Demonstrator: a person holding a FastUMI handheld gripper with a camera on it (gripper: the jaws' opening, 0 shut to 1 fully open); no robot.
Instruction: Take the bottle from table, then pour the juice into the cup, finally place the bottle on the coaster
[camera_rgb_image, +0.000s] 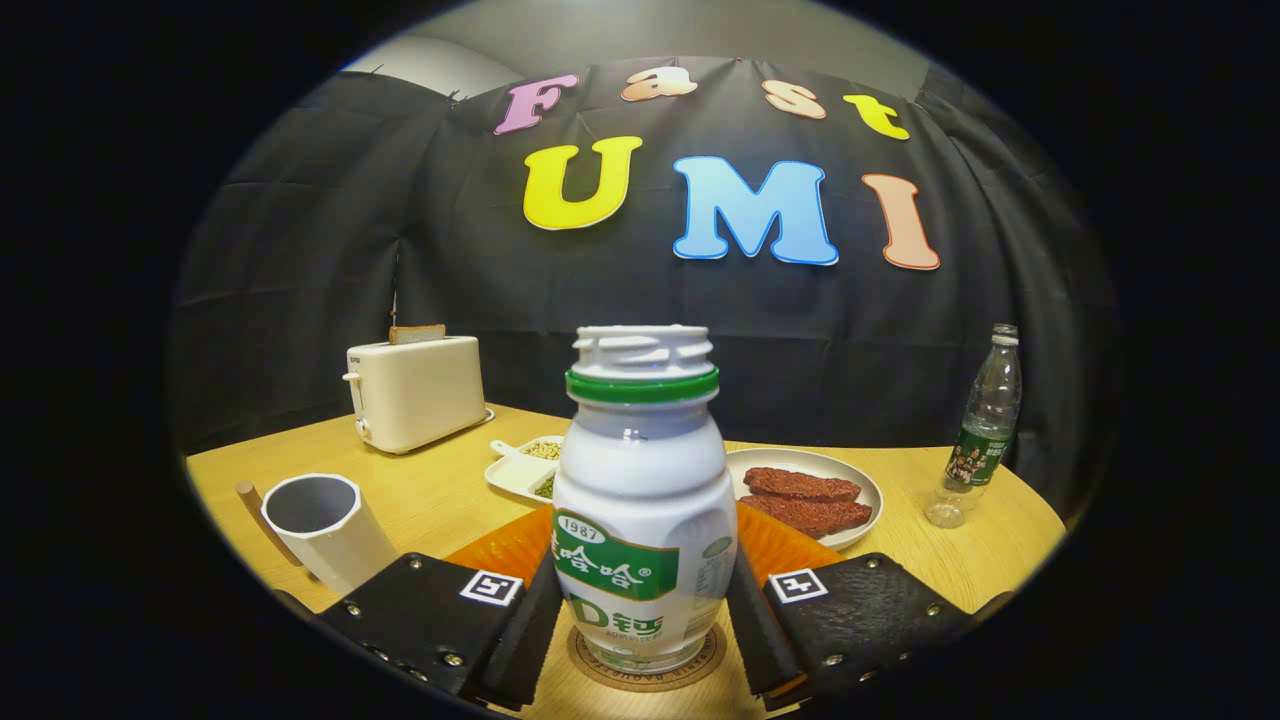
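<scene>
The bottle (640, 500) stands upright between the two fingers of the gripper (640, 625), its base resting on the round coaster (600, 668) just ahead of them. Both fingers sit narrow against the bottle's lower sides and appear to press on it; whether the grip has begun to slacken cannot be told. Judged from this layout, the task is at its last step: the bottle is set on the coaster and release is pending. The next move calls for parting the fingers evenly, then backing straight away so neither finger tips the bottle. The cup (325, 530) stands to the left, near the fingers, apart from the bottle. Count: one white bottle, one cup, one coaster, one orange mat (500, 550) under the coaster area, one toaster (415, 392), one plate (860, 480) with two brown slabs, one divided dish (520, 470), one clear water bottle (980, 430).
</scene>
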